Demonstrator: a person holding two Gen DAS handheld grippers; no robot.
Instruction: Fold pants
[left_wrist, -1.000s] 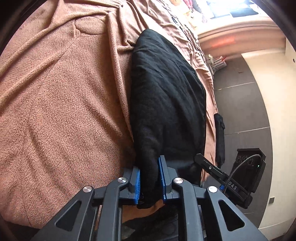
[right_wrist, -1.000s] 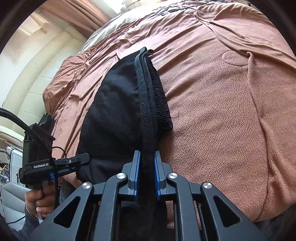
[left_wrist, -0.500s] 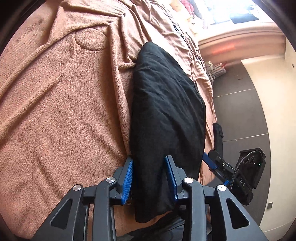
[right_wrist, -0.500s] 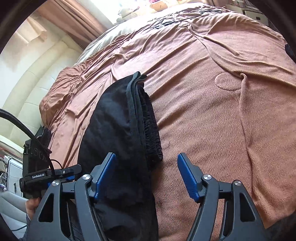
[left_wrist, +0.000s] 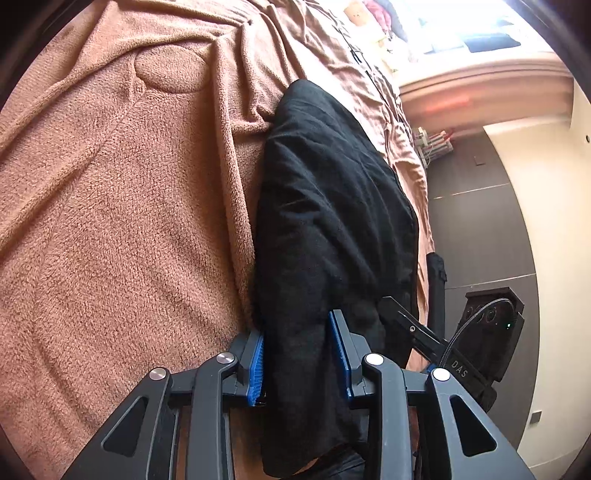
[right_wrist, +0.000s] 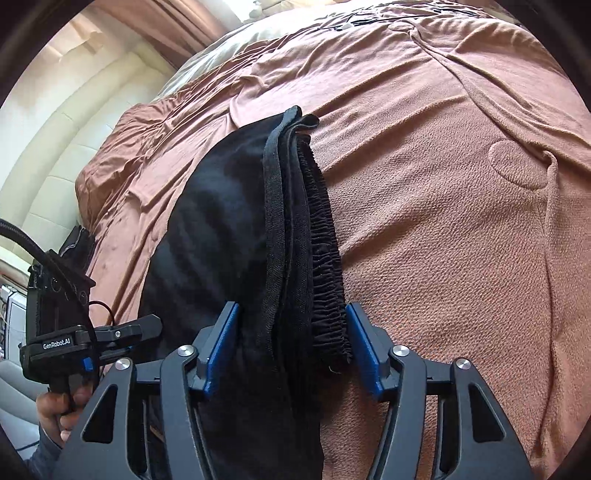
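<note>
Pants (left_wrist: 332, 229): black, folded into a thick stack, lying on the bed near its edge; in the right wrist view (right_wrist: 221, 236) the layered edges show, a flat hem band beside a gathered elastic waistband (right_wrist: 327, 258).
Bed (left_wrist: 110, 221): covered by a brown fleece blanket with long creases and an oval pressed mark away from the pants; wrinkled brown sheet beyond the pants.
Left tongs (left_wrist: 299, 354): jaws partly open, blue pads on either side of the near end of the pants stack; the cloth fills the gap, but the pads do not look pressed in, so no firm grip, as far as this angle shows.
Right tongs (right_wrist: 291, 347): jaws spread wide, straddling the hem and waistband edge of the pants; the right pad stands just beside the waistband, the left pad against the dark cloth; nothing is clamped.
Other tongs seen across the pants: the left tongs' body, marked GenRobot.AI, shows left of the pants in the right wrist view (right_wrist: 74, 343), held by a hand (right_wrist: 59, 406).
Floor (left_wrist: 480, 229): dark, beyond the bed edge past the pants.
</note>
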